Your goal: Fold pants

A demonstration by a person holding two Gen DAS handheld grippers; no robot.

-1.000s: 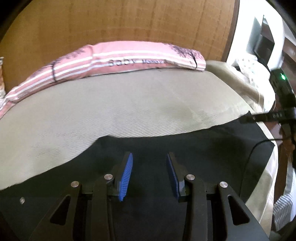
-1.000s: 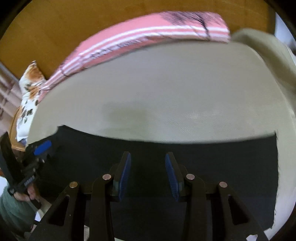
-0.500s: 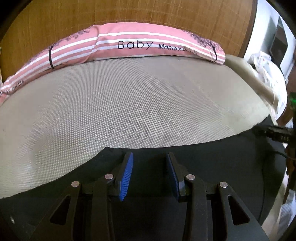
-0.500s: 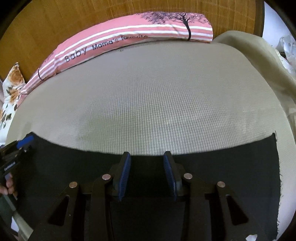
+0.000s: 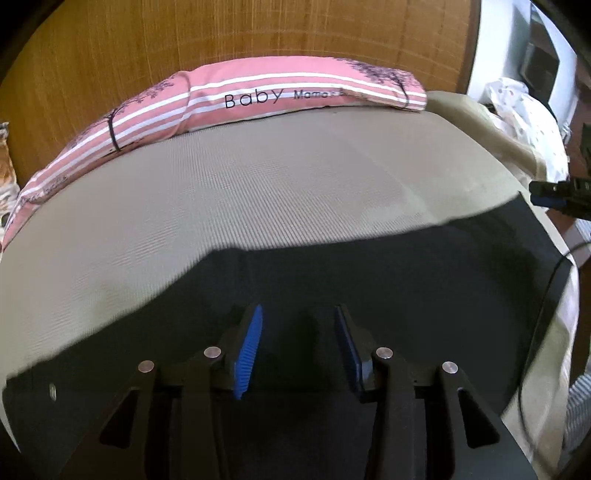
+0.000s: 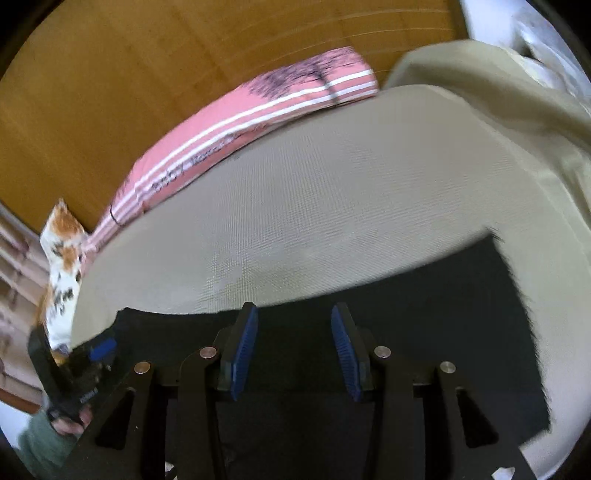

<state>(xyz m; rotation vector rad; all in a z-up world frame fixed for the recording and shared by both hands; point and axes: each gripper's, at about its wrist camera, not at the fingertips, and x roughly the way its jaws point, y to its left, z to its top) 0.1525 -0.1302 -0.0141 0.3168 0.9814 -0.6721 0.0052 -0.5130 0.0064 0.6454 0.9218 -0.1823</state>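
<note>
Pants (image 5: 369, 280) lie flat across lower frame on the bed (image 5: 258, 192), no fold visible yet. Left claw (image 5: 297, 345) and right claw (image 6: 293, 349) both spread, just opening wider, nothing pinched.

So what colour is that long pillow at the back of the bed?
The pillow is pink with white stripes, clearest in the left wrist view.

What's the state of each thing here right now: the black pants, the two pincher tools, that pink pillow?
Black pants: spread flat on the bed, not gripped.
Left gripper: open, jaws just widened, nothing pinched, over the pants.
Right gripper: open, jaws just widened, nothing pinched.
Pink pillow: lying along the wooden headboard.
</note>
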